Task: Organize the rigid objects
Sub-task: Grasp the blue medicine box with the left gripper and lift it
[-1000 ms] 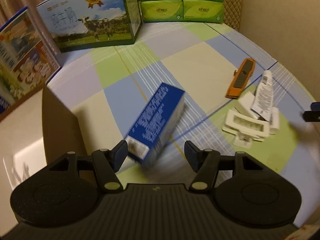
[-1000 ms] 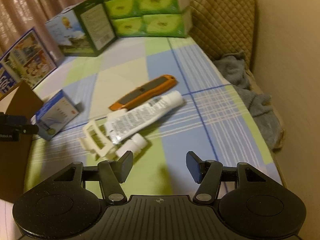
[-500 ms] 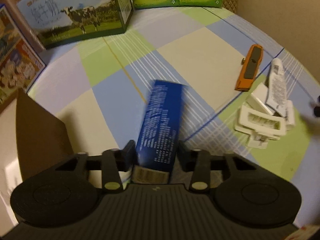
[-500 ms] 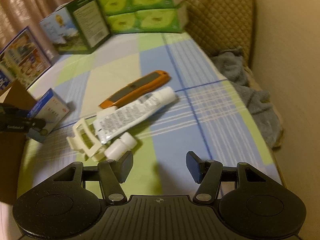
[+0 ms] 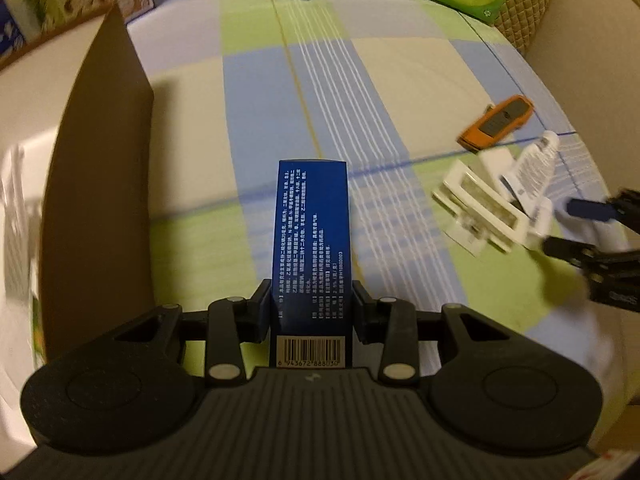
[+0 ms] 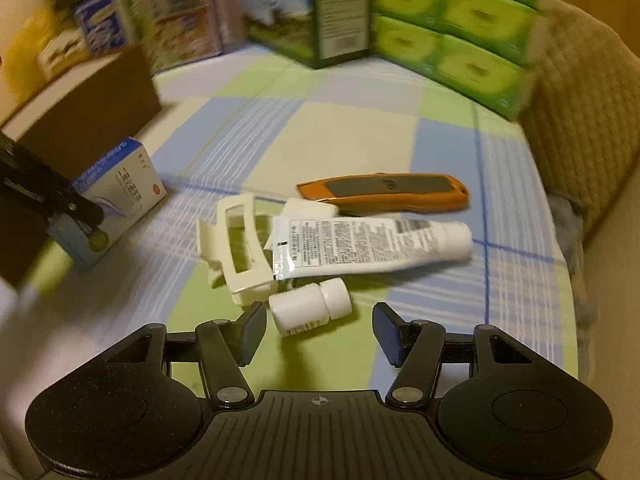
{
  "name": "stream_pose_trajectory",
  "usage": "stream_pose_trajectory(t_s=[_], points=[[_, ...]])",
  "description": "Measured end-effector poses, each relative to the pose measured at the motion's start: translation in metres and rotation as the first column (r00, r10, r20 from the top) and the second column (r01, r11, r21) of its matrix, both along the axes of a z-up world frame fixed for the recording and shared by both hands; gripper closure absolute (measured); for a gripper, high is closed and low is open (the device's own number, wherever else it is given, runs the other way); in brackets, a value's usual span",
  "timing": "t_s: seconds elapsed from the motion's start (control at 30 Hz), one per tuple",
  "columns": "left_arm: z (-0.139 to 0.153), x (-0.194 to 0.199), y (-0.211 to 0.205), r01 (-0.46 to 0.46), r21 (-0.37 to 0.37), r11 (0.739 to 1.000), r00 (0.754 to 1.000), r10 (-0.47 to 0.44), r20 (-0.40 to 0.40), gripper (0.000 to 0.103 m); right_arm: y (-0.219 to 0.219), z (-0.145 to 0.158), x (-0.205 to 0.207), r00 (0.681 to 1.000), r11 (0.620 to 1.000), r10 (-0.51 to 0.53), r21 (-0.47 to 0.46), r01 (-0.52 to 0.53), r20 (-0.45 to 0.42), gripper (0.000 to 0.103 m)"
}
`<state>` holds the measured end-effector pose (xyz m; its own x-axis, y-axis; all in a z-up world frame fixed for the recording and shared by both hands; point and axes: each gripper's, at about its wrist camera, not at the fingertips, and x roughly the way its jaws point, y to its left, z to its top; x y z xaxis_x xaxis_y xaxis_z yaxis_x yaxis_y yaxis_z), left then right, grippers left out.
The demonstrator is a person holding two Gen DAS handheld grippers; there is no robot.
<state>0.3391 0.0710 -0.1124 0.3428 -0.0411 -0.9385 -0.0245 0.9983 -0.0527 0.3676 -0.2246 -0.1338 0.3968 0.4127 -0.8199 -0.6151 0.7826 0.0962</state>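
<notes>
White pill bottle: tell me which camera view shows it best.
The right wrist view: the white pill bottle lies on its side, whole and close, just ahead of the open right gripper. The left wrist view shows none of it clearly; that spot is blurred beside the white plastic frame.

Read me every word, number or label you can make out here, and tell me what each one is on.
"6 943672 888030": under the barcode on the blue box held in the left claw; last digits uncertain.
Blue box, white print: too small to read.
White tube, printed label and barcode: too blurred.
Small white bottle: label unreadable.
Green tissue packs and milk carton: blurred, unreadable.
</notes>
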Motion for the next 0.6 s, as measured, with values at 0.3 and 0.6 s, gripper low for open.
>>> stream_pose_trajectory(t_s=[0.3, 0.6], points=[[0.001, -0.006, -0.009, 0.034, 0.015, 0.999, 0.999, -0.035, 0.026, 0.06, 0.012, -0.019, 0.01, 0.993, 0.992, 0.118, -0.04, -0.117, 0.011, 0.047], [-0.008, 0.003, -0.019, 0.057, 0.067, 0.996, 0.997, -0.06, 0.042, 0.069, 0.011, -0.017, 0.0, 0.997, 0.996, 0.083, -0.042, -0.083, 0.006, 0.059]])
